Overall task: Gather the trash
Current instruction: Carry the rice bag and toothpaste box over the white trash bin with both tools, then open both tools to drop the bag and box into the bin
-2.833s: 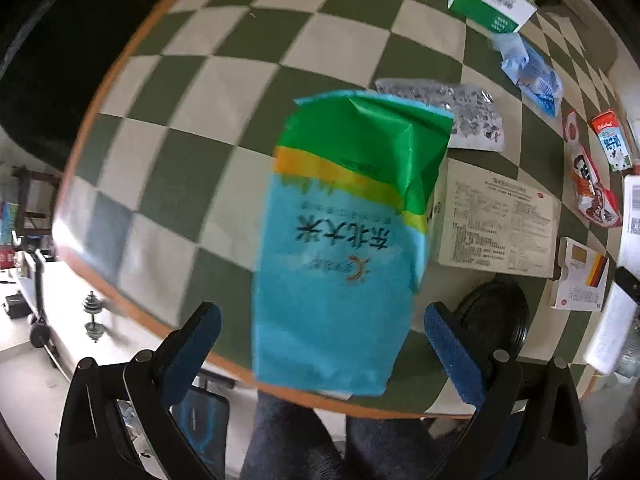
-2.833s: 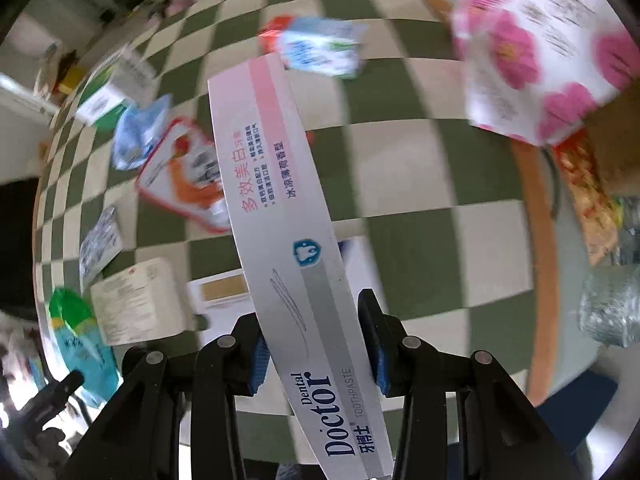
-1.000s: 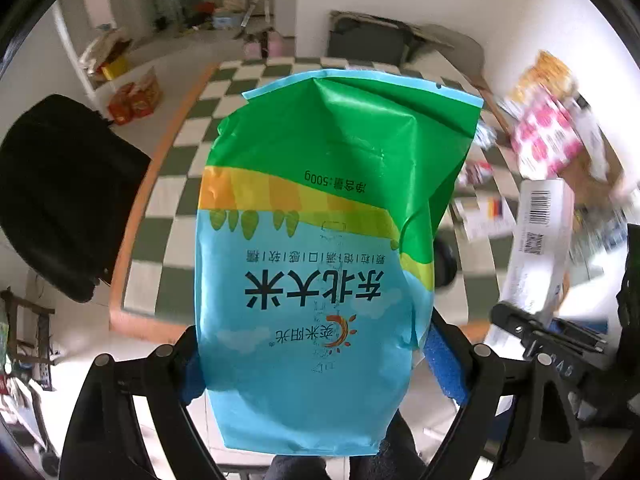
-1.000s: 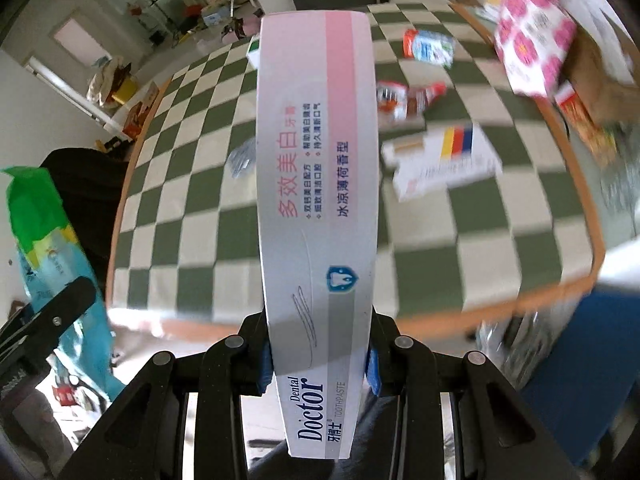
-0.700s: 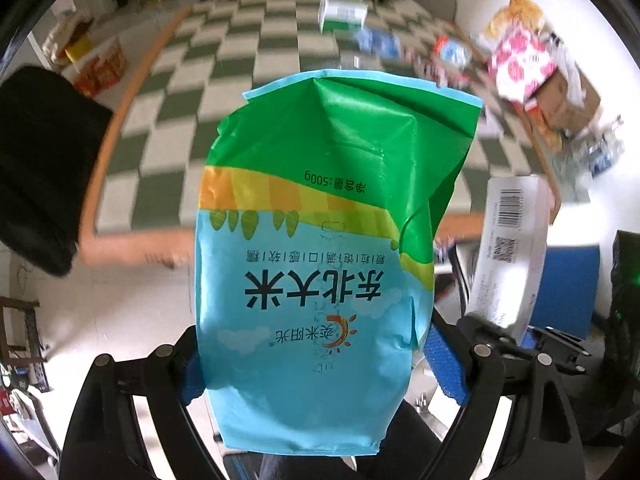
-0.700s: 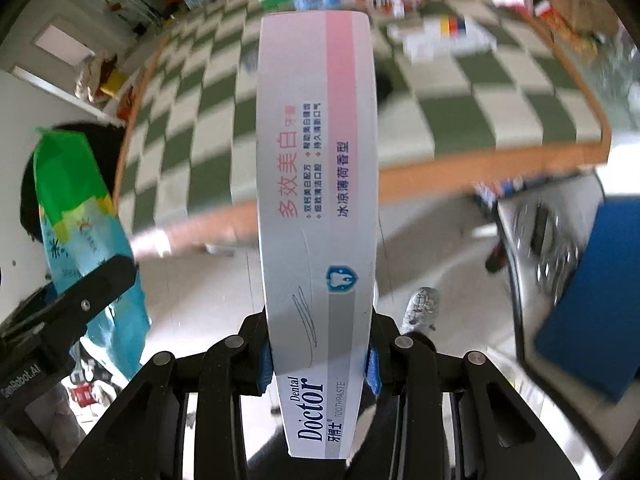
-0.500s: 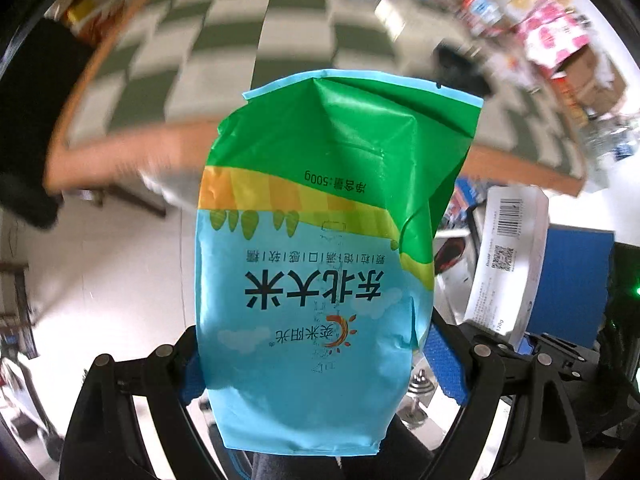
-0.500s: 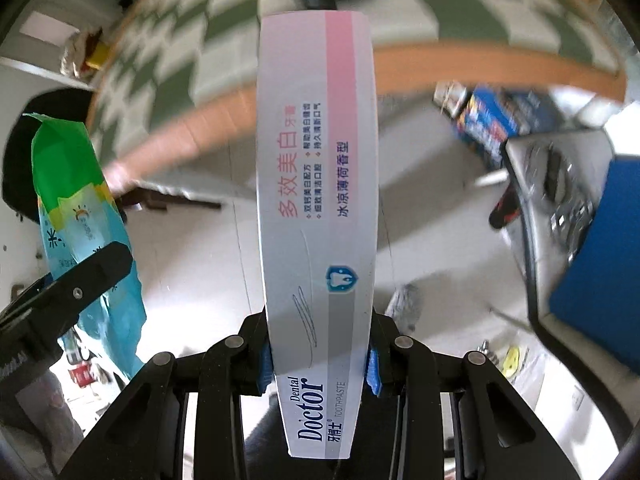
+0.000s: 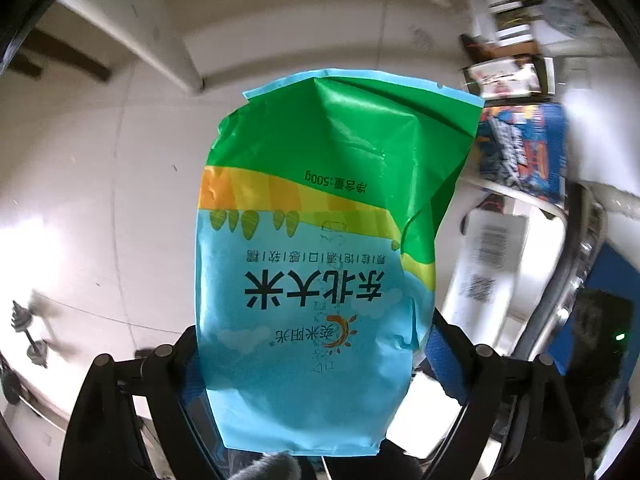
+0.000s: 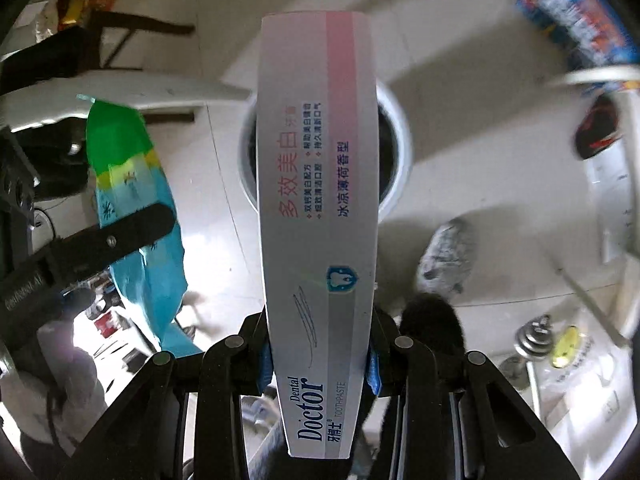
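My left gripper (image 9: pixel 312 354) is shut on a blue and green rice bag (image 9: pixel 320 248), held above the tiled floor. My right gripper (image 10: pixel 318 360) is shut on a long white and pink toothpaste box (image 10: pixel 318 184). The box points over a round white trash bin (image 10: pixel 394 148) with a dark inside, which stands on the floor below it. The rice bag (image 10: pixel 136 216) and one left finger (image 10: pixel 100 244) show at the left of the right wrist view. The toothpaste box (image 9: pixel 486 264) shows blurred at the right of the left wrist view.
A white table leg (image 9: pixel 168 32) stands on the pale floor at upper left. Blue printed boxes (image 9: pixel 520 152) lie at right. A grey slipper (image 10: pixel 448 256) and a small dumbbell (image 10: pixel 534 338) are on the floor to the right of the bin.
Both grippers have swung away from the checkered table and down toward the floor. The trash bin has come into the right wrist view under the toothpaste box. Both holds are unchanged.
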`<state>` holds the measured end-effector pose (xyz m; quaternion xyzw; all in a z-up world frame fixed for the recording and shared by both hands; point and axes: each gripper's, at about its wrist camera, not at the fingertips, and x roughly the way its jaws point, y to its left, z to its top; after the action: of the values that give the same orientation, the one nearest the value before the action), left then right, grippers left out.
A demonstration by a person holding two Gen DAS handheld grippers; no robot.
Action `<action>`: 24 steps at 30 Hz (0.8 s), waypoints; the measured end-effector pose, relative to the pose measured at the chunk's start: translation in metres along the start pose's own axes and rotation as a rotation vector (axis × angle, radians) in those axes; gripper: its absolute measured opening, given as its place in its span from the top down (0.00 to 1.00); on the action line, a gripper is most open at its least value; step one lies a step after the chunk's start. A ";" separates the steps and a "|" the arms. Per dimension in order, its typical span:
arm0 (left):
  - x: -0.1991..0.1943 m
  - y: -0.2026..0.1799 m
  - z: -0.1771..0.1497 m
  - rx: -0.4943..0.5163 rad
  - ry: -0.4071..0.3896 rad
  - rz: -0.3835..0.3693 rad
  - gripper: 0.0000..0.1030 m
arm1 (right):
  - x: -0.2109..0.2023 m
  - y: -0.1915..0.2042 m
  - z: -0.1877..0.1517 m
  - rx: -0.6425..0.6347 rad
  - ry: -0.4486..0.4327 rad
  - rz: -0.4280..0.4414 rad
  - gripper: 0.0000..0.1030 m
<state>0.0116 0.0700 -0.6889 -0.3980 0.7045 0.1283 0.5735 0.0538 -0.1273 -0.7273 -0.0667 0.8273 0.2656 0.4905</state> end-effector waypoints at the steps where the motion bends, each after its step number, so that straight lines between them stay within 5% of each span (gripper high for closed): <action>1: 0.015 0.006 0.008 -0.015 0.015 -0.013 0.12 | 0.016 -0.003 0.007 0.001 0.023 0.006 0.65; 7: 0.046 0.024 0.028 -0.029 0.008 0.007 0.00 | 0.096 -0.017 0.057 -0.022 0.149 0.006 0.62; 9: 0.046 0.029 0.027 -0.030 -0.014 0.032 0.00 | 0.108 -0.015 0.067 -0.023 0.161 0.000 0.37; 14: 0.027 0.048 0.010 -0.003 -0.160 0.181 0.00 | 0.091 -0.010 0.085 -0.031 0.062 -0.089 0.00; 18: 0.017 0.053 -0.005 0.024 -0.227 0.302 0.00 | 0.071 0.001 0.076 -0.085 -0.061 -0.255 0.00; 24: 0.005 0.046 -0.026 0.048 -0.217 0.359 0.00 | 0.038 0.020 0.058 -0.129 -0.166 -0.366 0.00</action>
<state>-0.0398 0.0811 -0.6980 -0.2362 0.7011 0.2534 0.6232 0.0718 -0.0756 -0.7740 -0.2251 0.7393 0.2289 0.5919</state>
